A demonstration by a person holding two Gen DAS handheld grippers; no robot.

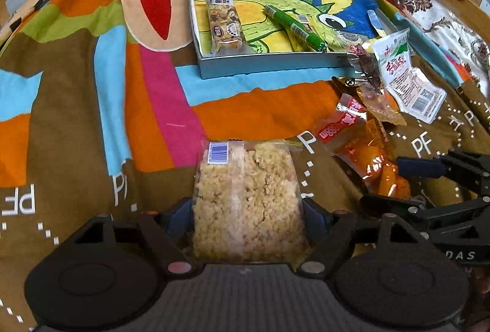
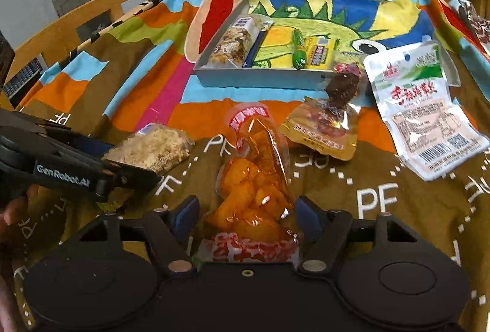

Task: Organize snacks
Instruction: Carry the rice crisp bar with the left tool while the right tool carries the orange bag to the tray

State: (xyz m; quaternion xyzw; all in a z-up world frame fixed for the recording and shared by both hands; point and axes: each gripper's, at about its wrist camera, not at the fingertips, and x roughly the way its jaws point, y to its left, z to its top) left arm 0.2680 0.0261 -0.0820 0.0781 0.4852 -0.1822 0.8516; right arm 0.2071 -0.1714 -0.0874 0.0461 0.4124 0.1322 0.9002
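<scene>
The left gripper (image 1: 248, 209) had its jaws closed on a clear bag of puffed rice crackers (image 1: 246, 200), the blue pads pressing against both sides of the bag above the patterned cloth (image 1: 76, 117). The right gripper (image 2: 246, 214) straddled an orange snack pack (image 2: 254, 191) that lay on the cloth; its blue pads sat at the pack's sides, but whether they pressed on it could not be told. Farther back on the cloth sat a shallow tray (image 1: 263, 65) with a dinosaur drawing on its floor. Inside it lay 3 snacks: a nut bar (image 1: 225, 23) at the left side, a green stick (image 1: 294, 26) slanting across the middle, and a yellow packet (image 2: 320, 52) just beside the stick. Just outside the tray's near right corner, a white pouch with red writing (image 2: 419, 108) rested on the cloth, with a dark meat snack (image 2: 343, 87) and a yellow-edged clear packet (image 2: 321, 130) beside it, well apart from the 2 grippers.
</scene>
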